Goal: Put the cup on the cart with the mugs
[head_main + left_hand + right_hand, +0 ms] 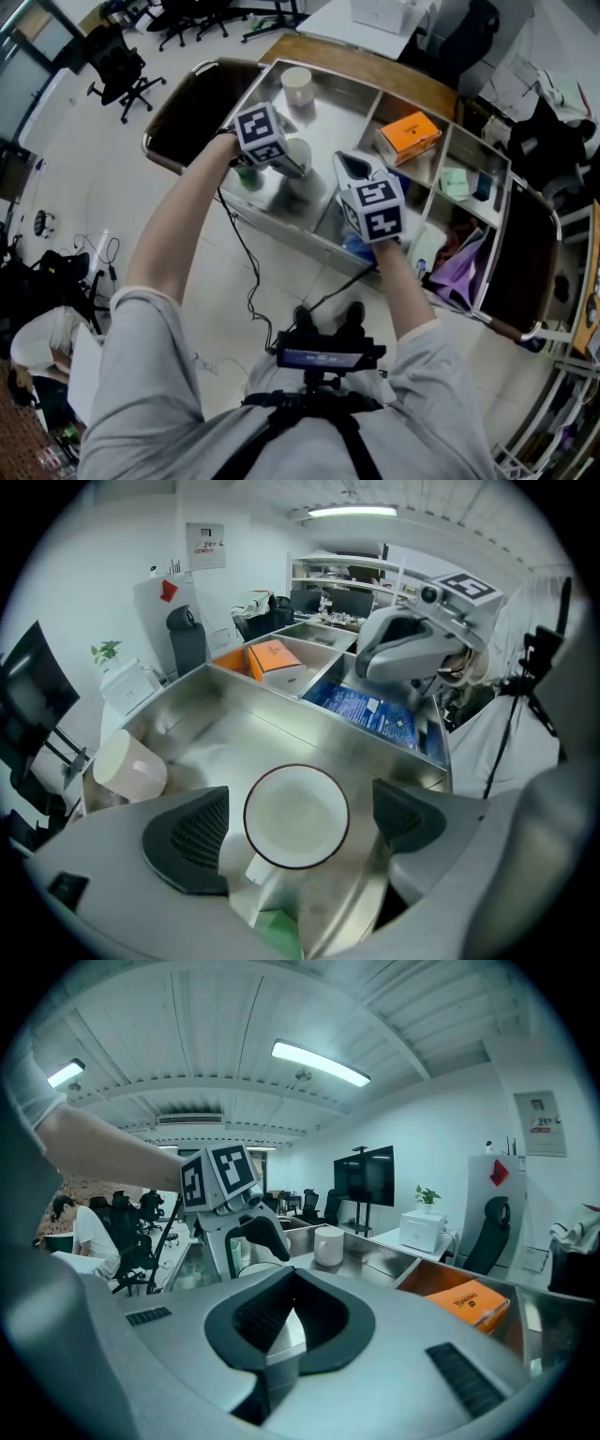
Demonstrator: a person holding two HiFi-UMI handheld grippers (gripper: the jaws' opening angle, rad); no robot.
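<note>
The cup [296, 816] is shown from above in the left gripper view as a round white vessel with a thin dark rim and an empty inside. It is stood upright on the steel floor of the cart [234, 733], directly between the jaws of the left gripper [284, 159]. Those jaws are spread wide. A strip of bare steel is seen between each dark pad [187, 841] and the cup's wall, so nothing is gripped. To the left of that gripper, in the same large compartment, a cream mug [129, 764] is set well apart from the cup. Something green [281, 932] is glimpsed just under the gripper at the near edge, and what it is cannot be told.

The cup's inside is shown only in the left gripper view. In the head view most of it is covered by the gripper, but the cart's divided layout is laid out whole. In the right gripper view the mug is seen upright beyond the left gripper.

Beyond and to the right of the left gripper, an orange box [275, 660] is held in a smaller compartment, and a blue packet [361, 710] is laid in the next one. The right gripper [292, 1274] is held near that packet, its jaws closed together with nothing between them. Farther right, purple fabric [469, 267] is stuffed into an end compartment.
</note>
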